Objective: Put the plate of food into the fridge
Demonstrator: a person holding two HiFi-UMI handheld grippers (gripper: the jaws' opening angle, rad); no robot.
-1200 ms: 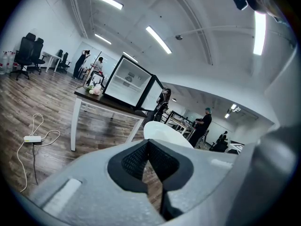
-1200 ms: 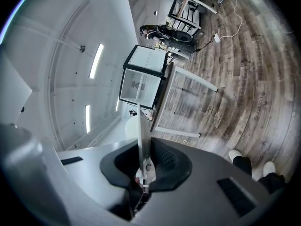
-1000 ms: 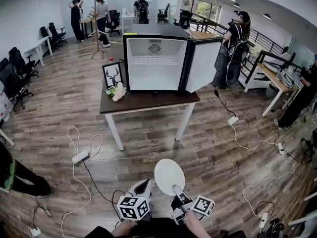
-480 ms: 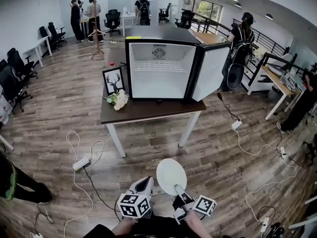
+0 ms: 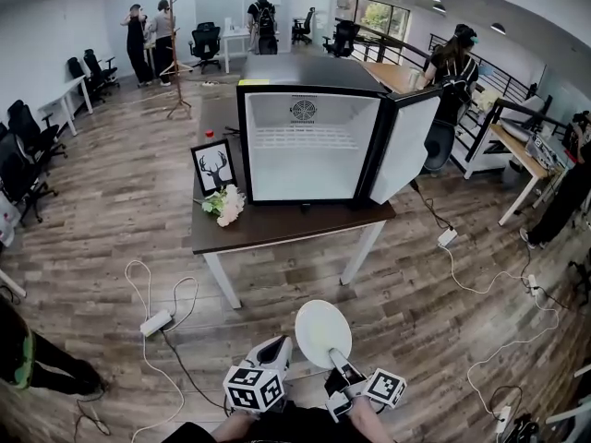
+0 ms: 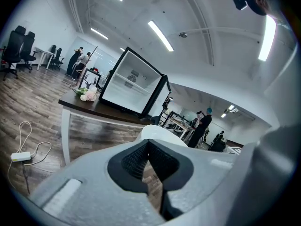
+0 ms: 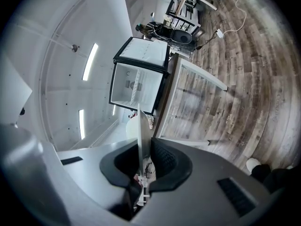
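Note:
A white mini fridge stands on a brown table with its door swung open to the right; its shelves look bare. My right gripper is shut on the near rim of a white plate, held low over the floor in front of the table. The right gripper view shows the plate edge-on between the pads, with the fridge beyond. No food shows on the plate from here. My left gripper hangs just left of the plate, shut and holding nothing.
A framed deer picture and flowers sit on the table's left end. Cables and a power strip lie on the wood floor at the left. A person stands behind the fridge door; others stand at the far wall.
The table and fridge have come nearer and sit lower and further right in the head view. Both grippers and the plate keep their places relative to each other.

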